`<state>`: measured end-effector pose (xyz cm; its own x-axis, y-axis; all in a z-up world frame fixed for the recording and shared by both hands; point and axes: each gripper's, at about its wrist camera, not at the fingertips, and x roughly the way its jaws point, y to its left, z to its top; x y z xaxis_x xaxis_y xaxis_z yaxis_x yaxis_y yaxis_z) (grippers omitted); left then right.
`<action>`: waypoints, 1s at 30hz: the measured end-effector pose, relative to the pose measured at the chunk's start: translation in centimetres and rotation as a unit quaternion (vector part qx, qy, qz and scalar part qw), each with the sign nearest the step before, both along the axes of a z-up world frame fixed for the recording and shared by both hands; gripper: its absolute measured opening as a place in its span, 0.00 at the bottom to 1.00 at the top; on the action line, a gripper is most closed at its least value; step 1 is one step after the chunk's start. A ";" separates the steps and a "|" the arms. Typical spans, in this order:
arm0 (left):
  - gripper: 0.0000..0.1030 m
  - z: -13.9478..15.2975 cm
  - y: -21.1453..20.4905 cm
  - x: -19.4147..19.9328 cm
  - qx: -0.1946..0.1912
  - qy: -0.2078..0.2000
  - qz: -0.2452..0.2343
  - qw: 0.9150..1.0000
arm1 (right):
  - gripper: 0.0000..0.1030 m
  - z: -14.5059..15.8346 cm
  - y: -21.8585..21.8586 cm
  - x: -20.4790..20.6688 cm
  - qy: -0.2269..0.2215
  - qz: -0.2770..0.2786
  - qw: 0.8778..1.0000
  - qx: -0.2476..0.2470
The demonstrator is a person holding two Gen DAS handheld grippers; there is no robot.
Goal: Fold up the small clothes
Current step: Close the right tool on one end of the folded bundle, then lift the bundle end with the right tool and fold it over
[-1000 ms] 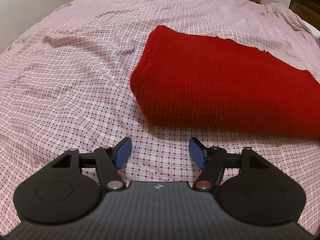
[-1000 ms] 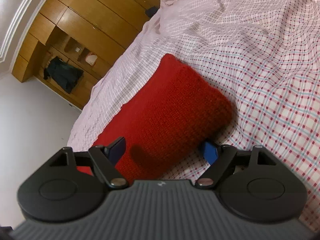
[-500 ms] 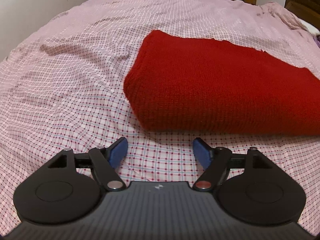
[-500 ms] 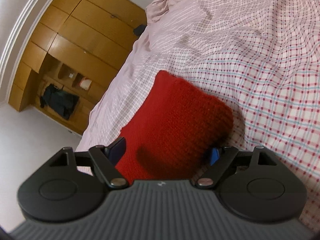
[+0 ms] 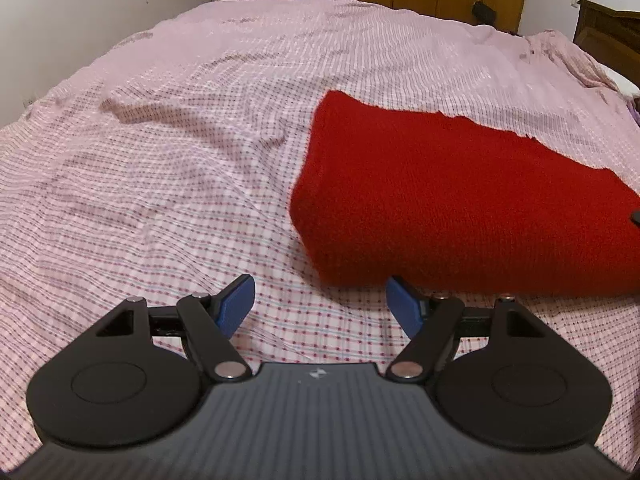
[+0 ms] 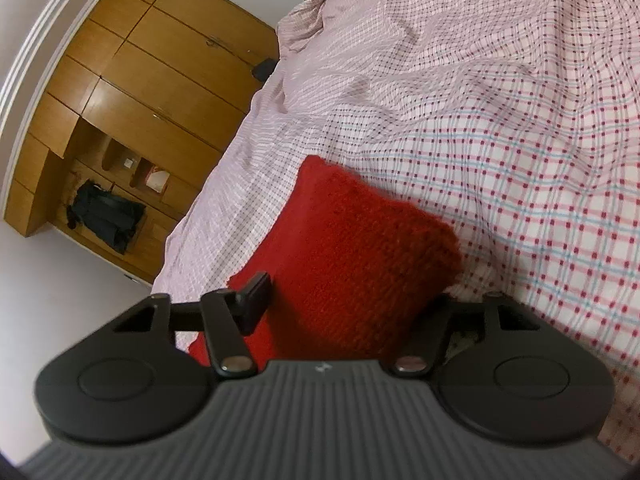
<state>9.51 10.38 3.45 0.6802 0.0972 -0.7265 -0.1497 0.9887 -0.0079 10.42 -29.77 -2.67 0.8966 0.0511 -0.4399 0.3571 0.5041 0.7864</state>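
Note:
A folded red knit garment (image 5: 460, 200) lies on the pink checked bedsheet (image 5: 160, 184). My left gripper (image 5: 320, 304) is open and empty, low over the sheet just before the garment's near left corner. In the right wrist view the garment (image 6: 360, 260) sits between the jaws of my right gripper (image 6: 344, 304), which stand wide apart around its end. The left finger (image 6: 254, 306) is above the cloth; the right finger is hidden under the garment's edge. The jaws are not closed on it.
The bed fills most of both views. A wooden wardrobe (image 6: 132, 92) with a dark garment (image 6: 106, 216) hanging in a niche stands beyond the bed. A white wall (image 5: 80, 20) is at the left. A dark headboard (image 5: 608, 36) is at the far right.
My right gripper has pushed forward, so the garment's end now lies between its jaws and hides the right finger. My left gripper has shifted a little left and lower; the garment sits further right.

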 end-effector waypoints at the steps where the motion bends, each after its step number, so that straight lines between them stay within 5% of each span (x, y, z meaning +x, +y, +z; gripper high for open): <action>1: 0.76 0.2 0.2 0.0 0.000 0.000 0.001 1.000 | 0.56 0.0 -0.1 0.1 -0.002 0.001 1.000 -0.001; 5: 0.76 1.2 0.9 0.1 0.005 -0.004 0.000 1.000 | 0.38 0.4 -0.5 0.5 -0.010 0.020 1.000 -0.004; 8: 0.76 2.1 1.5 0.3 0.006 -0.010 0.001 1.000 | 0.35 1.4 -0.3 0.5 -0.020 0.036 0.999 -0.027; 16: 0.76 3.1 2.7 1.6 0.010 -0.011 0.002 1.000 | 0.33 4.8 1.2 1.0 -0.032 0.069 0.991 -0.108; 30: 0.76 4.0 4.6 3.8 0.026 -0.009 0.007 1.000 | 0.33 10.8 6.2 3.3 -0.092 0.135 0.970 -0.178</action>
